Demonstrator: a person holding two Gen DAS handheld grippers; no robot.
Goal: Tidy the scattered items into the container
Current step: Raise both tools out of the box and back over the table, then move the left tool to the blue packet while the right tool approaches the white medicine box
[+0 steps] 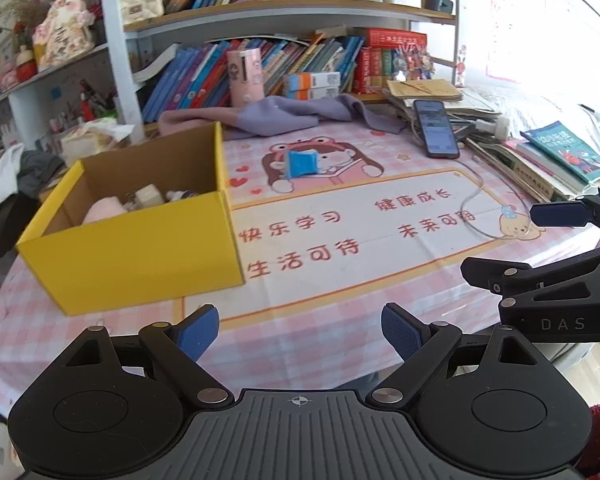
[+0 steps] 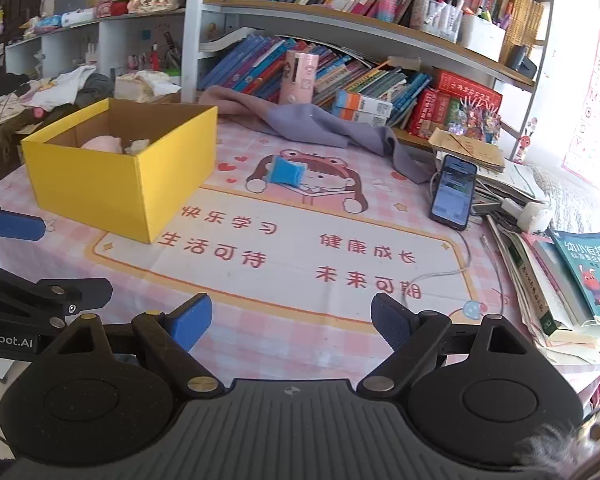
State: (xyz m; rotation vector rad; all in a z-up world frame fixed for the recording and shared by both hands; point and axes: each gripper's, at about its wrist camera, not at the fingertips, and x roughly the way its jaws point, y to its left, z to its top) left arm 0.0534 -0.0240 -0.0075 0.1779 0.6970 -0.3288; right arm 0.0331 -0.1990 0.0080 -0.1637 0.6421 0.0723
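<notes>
One loose item: a small blue packet (image 1: pixel 301 163) is lying alone on the cartoon girl printed on the pink checked table (image 1: pixel 100 336) cover, well apart from both claws; in the right wrist view (image 2: pixel 287 171) it is sitting tilted, a pale edge showing on its left side.
Container: a yellow box (image 1: pixel 140 236) with a brown cardboard inside is standing open on the left part of the table, to the left of the packet and not touching it.
Box contents: a pink soft thing (image 1: pixel 102 210) and a pale blocky piece (image 1: pixel 150 197) are lying inside; the box walls are hiding most of them, so what they are is hard to tell.
Hard to make out: the print on the packet is too small to read.
Left claw: the left claw (image 1: pixel 300 330) is hovering low over the near edge of the table, its blue pads spread wide and gripping nothing.
Right claw: the right claw (image 2: pixel 290 322) is hovering beside it at the near edge, jaws likewise wide apart and empty, pointing toward the packet.
Surroundings: a phone (image 2: pixel 453 191) is leaning on a pile of books at the right, with a purple cloth (image 2: pixel 320 124) lying behind the packet below the bookshelf.
</notes>
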